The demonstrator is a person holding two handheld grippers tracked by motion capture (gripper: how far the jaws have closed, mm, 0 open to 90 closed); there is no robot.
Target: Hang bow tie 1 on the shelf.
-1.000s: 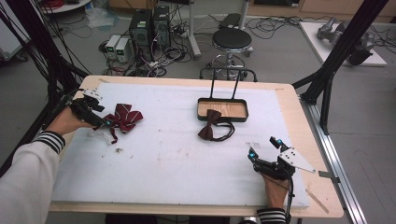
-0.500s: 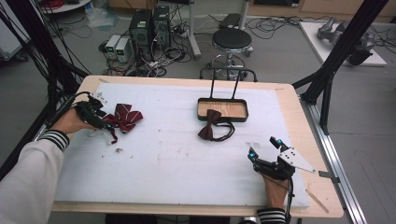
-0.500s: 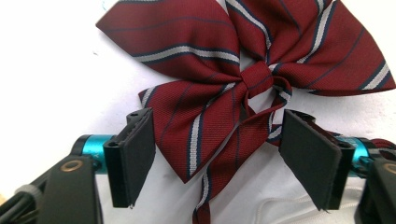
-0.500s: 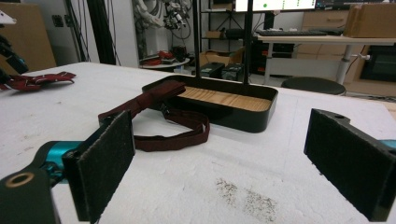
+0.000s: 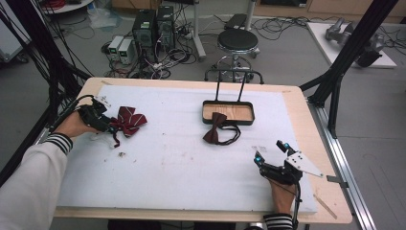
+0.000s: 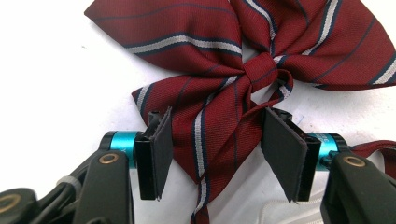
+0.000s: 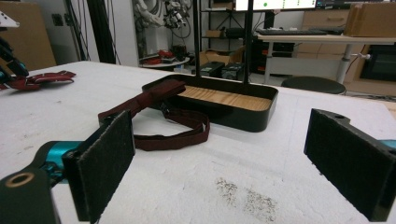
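We see the left gripper (image 5: 111,126) at the far left of the white table (image 5: 172,163), w/ the person's left hand (image 5: 76,123) behind it. Its jaws stand apart, straddling the lower tail of the striped bow tie (image 5: 128,120). In the left gripper view the gripper (image 6: 212,147) has one pad (image 6: 161,144) just at the left edge of that tail and the other pad (image 6: 280,149) at the right, near the knot; the fabric lies between them, not squeezed. We can't tell for sure whether the pads touch the cloth, but they sit right against its edges. The striped bow tie (image 6: 243,60) is dark red w/ grey and navy stripes, lying flat on the table, wings spread toward the top of that view. A thin red strap (image 6: 373,148) trails off at the right.

The right gripper (image 5: 270,153) rests near the front right of the table, well apart from both ties. Its jaws are wide apart and hold nothing; in the right gripper view the gripper (image 7: 219,163) has its two pads at opp. sides of the frame w/ bare table between.

Ahead of it a plain dark bow tie (image 7: 159,95) drapes over the front rim of the black tray (image 7: 243,116), its strap looped on the table. From above, that tie (image 5: 215,132) hangs half out of the tray (image 5: 229,103), near the table's middle.
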